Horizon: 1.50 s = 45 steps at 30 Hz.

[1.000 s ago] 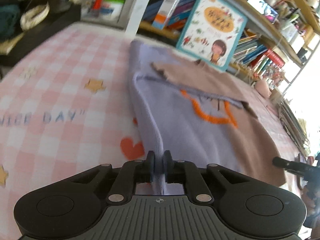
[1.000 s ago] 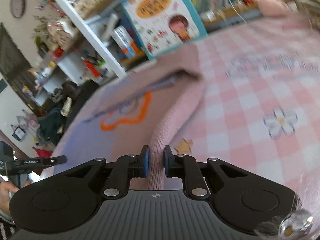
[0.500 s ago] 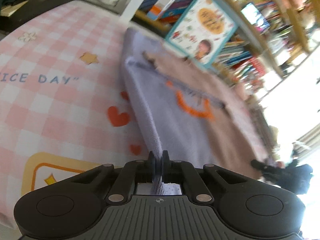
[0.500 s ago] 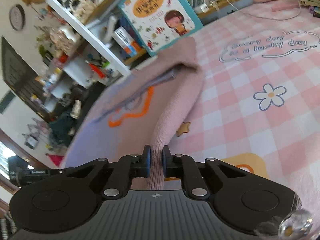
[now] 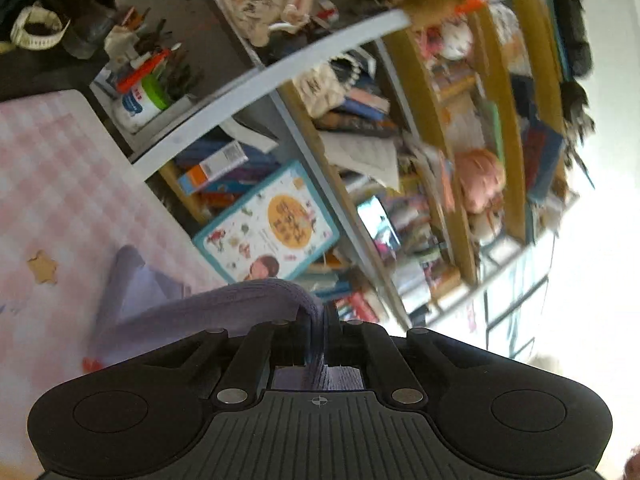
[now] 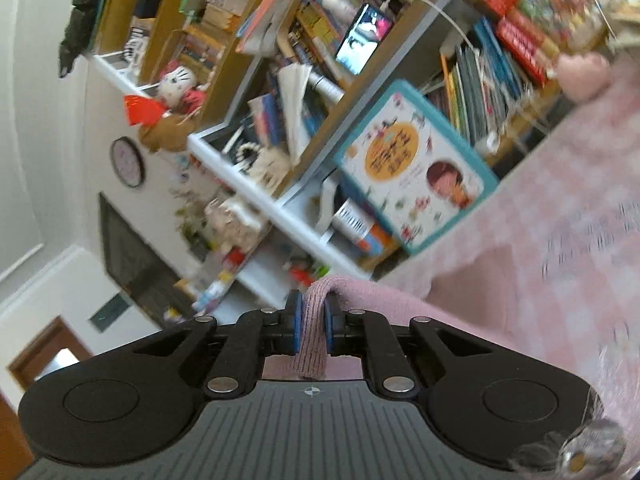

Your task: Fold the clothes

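The left gripper [image 5: 319, 330] has its jaws squeezed tight on the purple edge of the sweater [image 5: 224, 304]. The knit bends up over the jaws and drops down to the left, onto the pink checked cloth [image 5: 60, 184]. The right gripper [image 6: 312, 322] has its jaws pinched on the pink edge of the same sweater [image 6: 400, 304]. That pink part hangs down to the right, over the checked cloth [image 6: 580, 208]. Behind both stands a picture book [image 5: 266, 222] with a blue border. It leans on the messy bookshelf [image 5: 420, 128].
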Available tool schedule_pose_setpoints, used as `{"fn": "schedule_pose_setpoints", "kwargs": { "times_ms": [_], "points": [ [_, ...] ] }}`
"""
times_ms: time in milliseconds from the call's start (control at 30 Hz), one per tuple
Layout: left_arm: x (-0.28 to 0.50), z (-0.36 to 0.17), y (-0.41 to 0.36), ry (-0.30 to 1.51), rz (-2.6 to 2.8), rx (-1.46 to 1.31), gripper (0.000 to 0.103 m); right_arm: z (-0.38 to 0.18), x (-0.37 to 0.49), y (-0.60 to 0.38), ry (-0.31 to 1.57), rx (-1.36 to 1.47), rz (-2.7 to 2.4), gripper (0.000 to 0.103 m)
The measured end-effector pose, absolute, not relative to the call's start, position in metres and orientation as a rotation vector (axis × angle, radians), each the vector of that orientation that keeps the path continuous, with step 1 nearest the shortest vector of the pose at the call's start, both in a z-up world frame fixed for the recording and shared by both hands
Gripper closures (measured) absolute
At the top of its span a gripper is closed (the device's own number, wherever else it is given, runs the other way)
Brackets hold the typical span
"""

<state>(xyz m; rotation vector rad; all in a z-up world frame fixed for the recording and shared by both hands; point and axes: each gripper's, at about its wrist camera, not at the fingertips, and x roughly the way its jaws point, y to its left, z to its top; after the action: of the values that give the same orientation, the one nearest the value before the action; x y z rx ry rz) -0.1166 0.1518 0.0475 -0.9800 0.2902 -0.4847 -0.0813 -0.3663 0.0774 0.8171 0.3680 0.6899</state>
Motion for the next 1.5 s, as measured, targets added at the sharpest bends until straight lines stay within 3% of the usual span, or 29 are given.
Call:
{"fn": "schedule_pose_setpoints", "kwargs": {
  "times_ms": [167,433,533,567,600,633,667,700,833,1033,1100,1133,1167,1200,1233,1367,1500],
  "points": [
    [-0.061,0.040,0.155,0.312,-0.430,-0.979,0.099,0.077,-0.016,-0.347,0.406,0.768,0.601,0.093],
    [-0.003,0.003,0.157,0.467,-0.295,-0.948,0.098,0.026,0.054,-0.331,0.582,0.746,0.459,0.093],
    [0.008,-0.010,0.159,0.514,-0.259,-0.941,0.093,0.009,0.067,-0.328,0.620,0.745,0.432,0.092],
    [0.011,-0.013,0.160,0.528,-0.245,-0.937,0.083,0.005,0.070,-0.327,0.627,0.743,0.421,0.090],
    [0.013,-0.015,0.161,0.541,-0.221,-0.929,0.060,0.001,0.073,-0.327,0.634,0.740,0.410,0.083],
    [0.013,-0.015,0.162,0.545,-0.198,-0.920,0.046,0.000,0.072,-0.328,0.627,0.729,0.393,0.077],
    [0.009,-0.012,0.166,0.523,-0.177,-0.911,0.029,0.000,0.072,-0.330,0.617,0.715,0.374,0.062],
    [0.006,-0.010,0.169,0.501,-0.155,-0.901,0.029,0.002,0.069,-0.332,0.601,0.689,0.353,0.055],
    [-0.013,0.007,0.174,0.417,-0.154,-0.766,0.029,0.011,0.054,-0.336,0.559,0.538,0.316,0.054],
    [-0.017,0.003,0.138,0.576,-0.125,-0.385,0.030,0.011,0.031,-0.316,0.592,0.195,0.297,0.054],
    [-0.016,-0.004,0.134,0.606,-0.105,-0.338,0.032,0.007,0.029,-0.318,0.606,0.212,0.304,0.061],
    [-0.015,-0.007,0.133,0.618,-0.098,-0.327,0.034,0.005,0.028,-0.319,0.613,0.225,0.308,0.074],
    [-0.014,-0.010,0.132,0.629,-0.091,-0.317,0.058,0.002,0.028,-0.320,0.621,0.238,0.313,0.096],
    [-0.013,-0.013,0.133,0.643,-0.089,-0.318,0.091,0.000,0.027,-0.322,0.628,0.251,0.317,0.097],
    [-0.011,-0.015,0.137,0.658,-0.106,-0.359,0.096,-0.002,0.026,-0.323,0.635,0.264,0.321,0.097],
    [-0.026,-0.002,0.153,0.593,-0.170,-0.506,0.097,0.007,0.011,-0.346,0.588,0.458,0.361,0.097],
    [-0.030,-0.008,0.155,0.621,-0.158,-0.521,0.097,-0.004,0.005,-0.351,0.637,0.471,0.321,0.097]
  ]
}}
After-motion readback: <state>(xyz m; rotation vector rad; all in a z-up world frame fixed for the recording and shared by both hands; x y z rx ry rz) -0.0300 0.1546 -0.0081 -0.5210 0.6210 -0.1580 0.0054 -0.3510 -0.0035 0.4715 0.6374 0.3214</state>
